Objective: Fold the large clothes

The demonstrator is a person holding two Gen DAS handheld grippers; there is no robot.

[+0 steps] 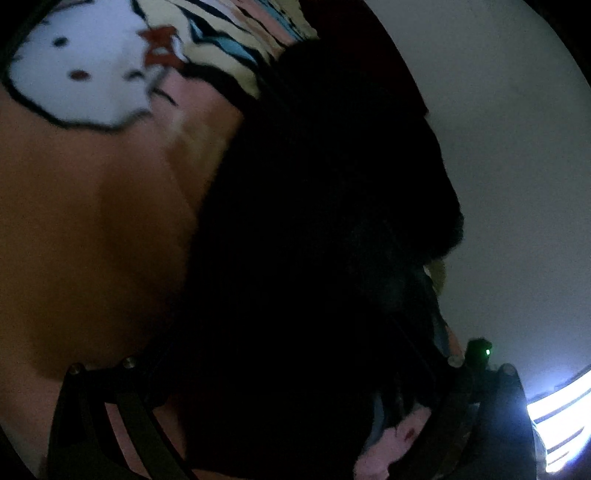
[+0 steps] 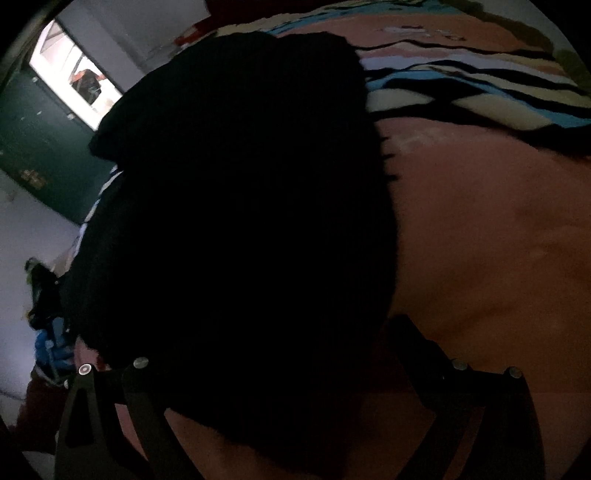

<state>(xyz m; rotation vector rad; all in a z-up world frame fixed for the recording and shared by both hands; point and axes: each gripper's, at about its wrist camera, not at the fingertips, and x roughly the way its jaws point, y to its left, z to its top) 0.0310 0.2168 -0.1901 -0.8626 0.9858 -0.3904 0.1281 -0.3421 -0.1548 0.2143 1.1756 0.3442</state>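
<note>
Left wrist view: dim and blurred. Your left gripper (image 1: 295,369) points down onto a black garment (image 1: 314,203) that fills the middle of the frame, from the near edge up to the far centre. Only the linkage arms show at the near left and near right; the fingertips are lost against the dark cloth, so you cannot tell how wide the claw stands or whether it holds any fabric. The garment lies on a pink blanket (image 1: 92,221). Far left on that blanket sits a white cartoon face (image 1: 81,74) with a red bow (image 1: 160,46); just right of it runs a band of cream, blue and black stripes (image 1: 229,33). Right of the garment is a pale wall (image 1: 517,166), and at the near right edge a bright window (image 1: 561,417). A small green light (image 1: 488,352) glows near the right linkage.

Right wrist view: your right gripper (image 2: 295,387) also points down at the garment (image 2: 240,203), which here covers the left and centre of the frame. Linkage arms spread wide at near left and near right, so the claw reads as wide apart; the fingertips are not distinct and no pinch on cloth is visible. The jaws are opening no further than a hair. The blanket (image 2: 480,240) is bare to the right, and its stripes (image 2: 480,88) cross the far right. Far left you see a dark green door (image 2: 44,147), and beside it a lit opening (image 2: 74,70). Blue clutter (image 2: 51,347) sits at the near left; what it is cannot be made out.
</note>
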